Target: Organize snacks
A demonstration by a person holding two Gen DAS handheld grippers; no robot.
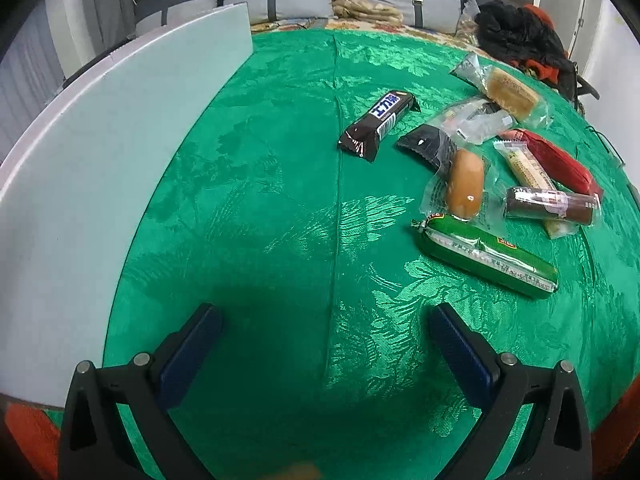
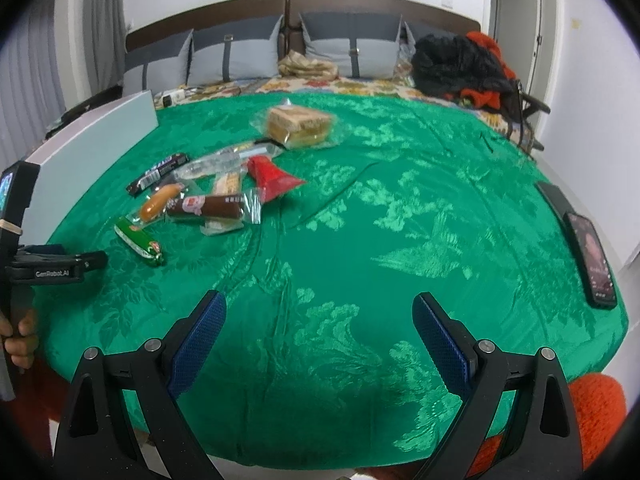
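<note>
Green sausage [image 1: 486, 254] lies nearest the left gripper [image 1: 326, 344]; both grippers' jaws are spread, empty; sorting not yet begun, next reach for it

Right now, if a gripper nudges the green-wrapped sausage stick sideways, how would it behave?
The green-wrapped sausage stick looks cylindrical and lies flat on the green tablecloth, so it would probably roll. Its glossy wrapper may slip between fingers. It seems firm, likely holding shape.

green leaf-patterned tablecloth [image 1: 280, 184], blue-padded tongs [image 1: 326, 344]
</note>
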